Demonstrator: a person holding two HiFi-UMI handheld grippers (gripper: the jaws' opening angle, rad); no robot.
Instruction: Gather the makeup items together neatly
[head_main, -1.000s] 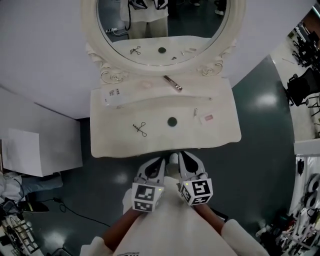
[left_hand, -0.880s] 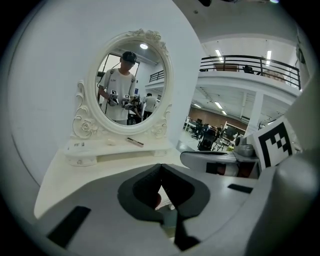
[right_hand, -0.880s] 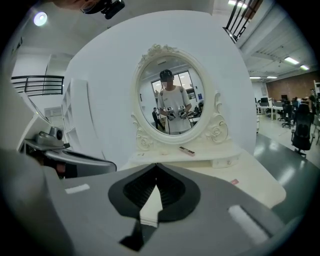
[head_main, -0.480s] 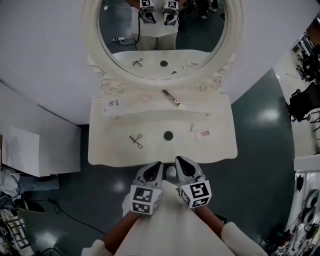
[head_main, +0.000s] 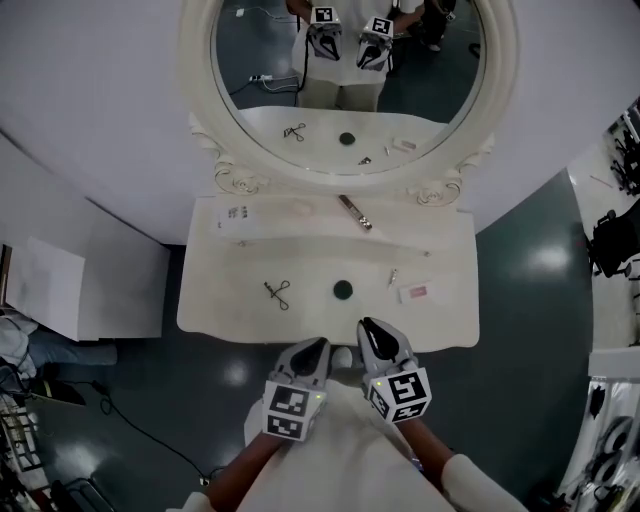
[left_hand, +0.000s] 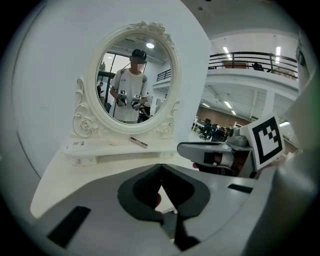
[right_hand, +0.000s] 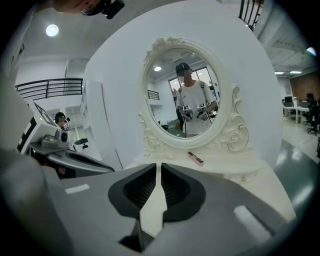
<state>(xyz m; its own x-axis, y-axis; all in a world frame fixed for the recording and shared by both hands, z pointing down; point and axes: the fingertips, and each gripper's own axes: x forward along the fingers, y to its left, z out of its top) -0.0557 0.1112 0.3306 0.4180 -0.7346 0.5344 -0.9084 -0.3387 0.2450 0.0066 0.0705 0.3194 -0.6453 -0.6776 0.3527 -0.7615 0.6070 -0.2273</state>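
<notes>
Gathering not begun. Left claw (head_main: 316, 347) and right claw (head_main: 366, 327) both pinched together, empty, near desk (head_main: 215, 310) front edge. Next, likely: open one over the eyelash curler (head_main: 278, 293) on the desk.

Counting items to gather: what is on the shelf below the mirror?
On the shelf: a slim dark stick and a white packet. A pale round shape between them is too faint to name. Nothing covers it.
</notes>
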